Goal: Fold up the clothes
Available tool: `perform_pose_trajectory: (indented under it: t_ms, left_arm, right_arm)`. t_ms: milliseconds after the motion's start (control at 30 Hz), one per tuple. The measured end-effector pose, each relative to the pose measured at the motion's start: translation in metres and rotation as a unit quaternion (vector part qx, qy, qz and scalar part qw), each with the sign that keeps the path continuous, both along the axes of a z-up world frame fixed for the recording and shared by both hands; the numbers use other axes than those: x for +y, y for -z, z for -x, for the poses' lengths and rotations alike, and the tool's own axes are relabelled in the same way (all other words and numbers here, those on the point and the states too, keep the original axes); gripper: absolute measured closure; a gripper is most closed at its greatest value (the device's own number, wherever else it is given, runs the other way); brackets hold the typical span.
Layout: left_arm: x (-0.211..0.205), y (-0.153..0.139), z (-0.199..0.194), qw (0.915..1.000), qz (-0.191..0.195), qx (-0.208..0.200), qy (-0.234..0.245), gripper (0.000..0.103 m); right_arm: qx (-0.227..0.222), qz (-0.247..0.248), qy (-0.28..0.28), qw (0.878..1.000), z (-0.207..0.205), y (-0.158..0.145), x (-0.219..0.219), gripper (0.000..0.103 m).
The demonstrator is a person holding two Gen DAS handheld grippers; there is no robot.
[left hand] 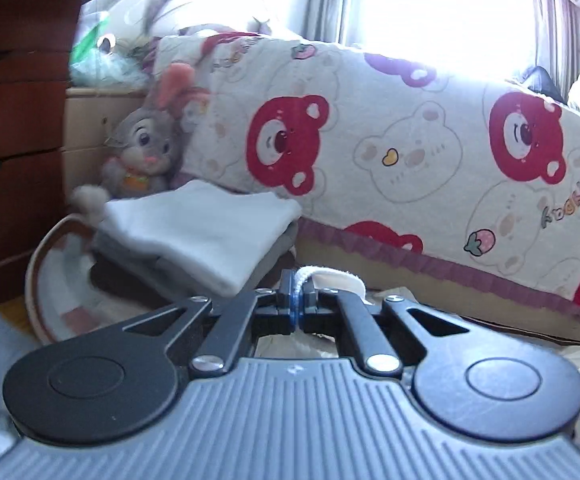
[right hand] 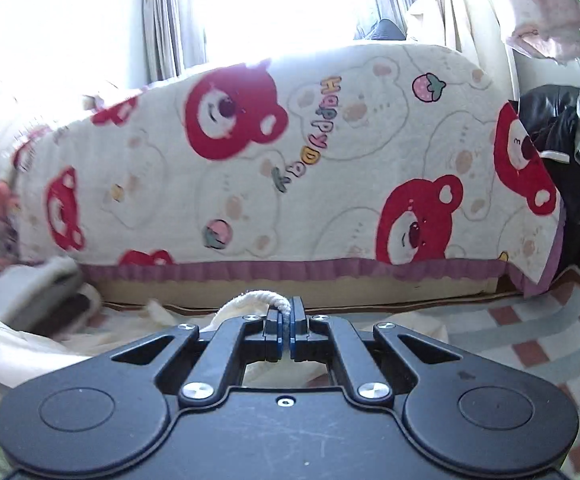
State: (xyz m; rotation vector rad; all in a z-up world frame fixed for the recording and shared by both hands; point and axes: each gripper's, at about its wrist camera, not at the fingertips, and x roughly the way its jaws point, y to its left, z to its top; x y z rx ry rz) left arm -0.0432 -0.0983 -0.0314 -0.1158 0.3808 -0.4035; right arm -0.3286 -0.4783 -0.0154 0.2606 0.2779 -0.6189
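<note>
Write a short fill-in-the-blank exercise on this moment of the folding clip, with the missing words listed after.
1. The left gripper is shut on a cream garment, and so is the ____ gripper.
2. The quilt behind is printed with red ____ faces.
3. The folded white cloth tops a stack in front of a grey plush ____.
4. The word printed on the quilt in the right wrist view is ____.

Missing words: right; bear; rabbit; HAPPY

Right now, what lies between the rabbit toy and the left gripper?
In the left wrist view, a stack of folded clothes lies between the rabbit toy and the left gripper, which is shut on a cream garment.
</note>
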Motion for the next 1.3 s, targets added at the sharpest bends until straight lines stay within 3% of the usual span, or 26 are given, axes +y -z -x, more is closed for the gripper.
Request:
perform_pose_trajectory:
  t_ms: [100,200,267,333,400,500,633,667,767,867,967,1067,1133,1200,1300]
  left_arm:
    - [0.032,0.014,0.022,0.9987,0.004,0.05,-0.009,0.101]
    - [0.042,0.052,0.03,0.9933,-0.041,0.106,-0.021,0.101]
    - [0.037,0.087,0.025,0.9817,-0.1,0.162,-0.01,0.101]
    - [0.031,0.116,0.017,0.9663,-0.16,0.201,-0.012,0.101]
    - [0.034,0.108,0.019,0.9726,-0.143,0.183,-0.001,0.101]
    - [0.041,0.071,0.032,0.9836,-0.112,0.138,0.029,0.102]
    - [0.073,0.024,0.051,0.9846,-0.04,0.161,0.054,0.102]
    - [0.08,0.017,0.057,0.9844,-0.043,0.164,0.047,0.102]
    - [0.088,0.025,0.068,0.9755,-0.108,0.191,0.016,0.102]
    - [0.09,0.062,0.067,0.9531,-0.152,0.262,-0.006,0.102]
    - [0.075,0.078,0.066,0.9414,-0.192,0.277,-0.005,0.102]
    - [0.057,0.083,0.064,0.9294,-0.252,0.269,0.006,0.098]
    - [0.057,0.086,0.06,0.9216,-0.256,0.292,0.012,0.094]
    - [0.066,0.082,0.063,0.921,-0.25,0.299,0.014,0.089]
    - [0.083,0.065,0.06,0.9338,-0.207,0.29,0.023,0.084]
  right_arm:
    - [0.037,-0.036,-0.014,0.999,0.015,0.02,0.015,0.099]
    - [0.088,-0.075,-0.016,0.993,0.024,0.054,0.021,0.099]
    - [0.115,-0.091,-0.013,0.989,0.023,0.075,0.021,0.099]
    - [0.14,-0.074,-0.033,0.987,0.011,0.081,0.023,0.099]
    - [0.154,-0.056,-0.057,0.985,0.0,0.079,0.025,0.099]
    - [0.133,-0.029,-0.079,0.988,0.005,0.047,0.032,0.099]
    - [0.109,-0.048,-0.104,0.987,0.033,0.009,0.045,0.099]
    - [0.103,-0.062,-0.112,0.986,0.042,0.004,0.049,0.099]
    - [0.106,-0.119,-0.127,0.979,0.066,0.015,0.054,0.099]
    - [0.15,-0.181,-0.132,0.963,0.067,0.06,0.049,0.099]
    - [0.198,-0.226,-0.149,0.942,0.058,0.097,0.042,0.099]
    - [0.249,-0.266,-0.203,0.909,0.039,0.115,0.037,0.094]
    - [0.303,-0.267,-0.236,0.884,0.025,0.124,0.037,0.089]
    - [0.326,-0.246,-0.246,0.879,0.02,0.124,0.036,0.079]
    - [0.31,-0.243,-0.263,0.881,0.018,0.112,0.02,0.074]
